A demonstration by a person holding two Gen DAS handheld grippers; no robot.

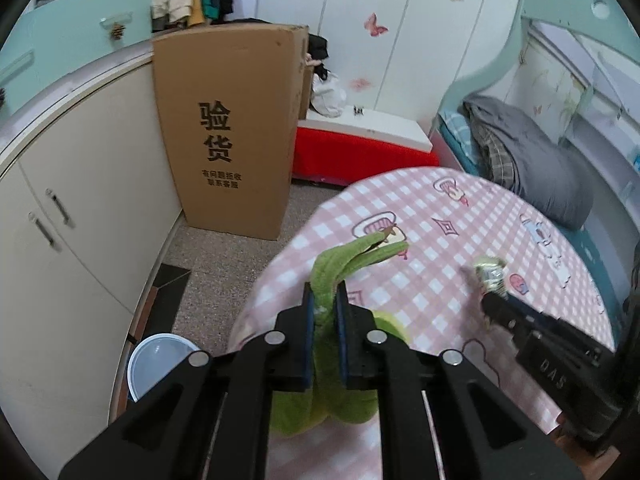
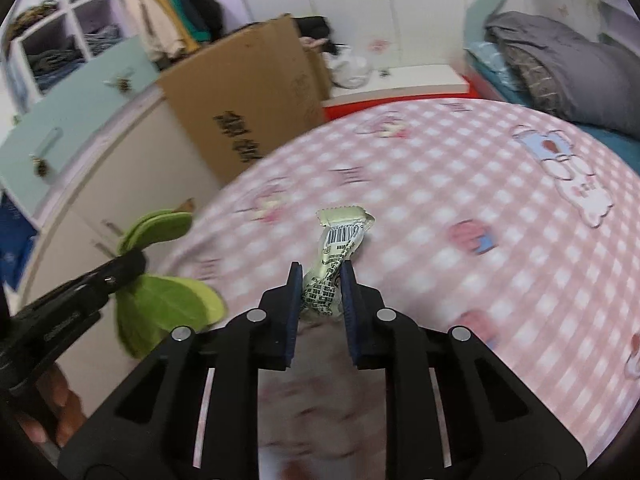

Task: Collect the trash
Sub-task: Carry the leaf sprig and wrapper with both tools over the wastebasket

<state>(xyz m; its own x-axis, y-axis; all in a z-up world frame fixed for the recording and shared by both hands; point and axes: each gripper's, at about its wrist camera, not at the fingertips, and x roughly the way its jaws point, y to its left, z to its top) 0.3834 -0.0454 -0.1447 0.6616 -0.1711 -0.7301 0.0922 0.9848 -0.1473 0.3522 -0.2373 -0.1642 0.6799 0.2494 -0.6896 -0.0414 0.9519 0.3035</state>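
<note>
Both pieces of rubbish are in my grip and off the worktop (image 1: 460, 216) — what remains, as I judge it, is getting them into a bin. My left claw (image 1: 325, 300) is pinched nearly shut on a green peel (image 1: 340, 256), its blue pads pressing the narrow middle of the strip, so that one end forks upward in two curling tongues and the other hangs in soft folds below the jaws. My right claw (image 2: 321, 280) is closed on a small snack wrapper (image 2: 338, 240), gripping its lower half and leaving the crimped, saw-toothed top edge and a barcode standing clear above the pads.

The peel looks limp and leathery, matte on the outside and paler within. The wrapper is thin, creased film, cream-coloured with dark print, and crumpled where I squeeze it. The cloth on the worktop is glossy — pink-and-white check with cartoon figures — and I see no further litter on the part of it in view.

A white plastic pail (image 1: 154, 364) stands on the speckled floor by the worktop's left edge, near pale cupboards (image 1: 72, 208) and a tall cardboard box (image 1: 232, 128) printed in black. It seems the likely place for the rubbish, though nothing has gone in yet that I can see.
</note>
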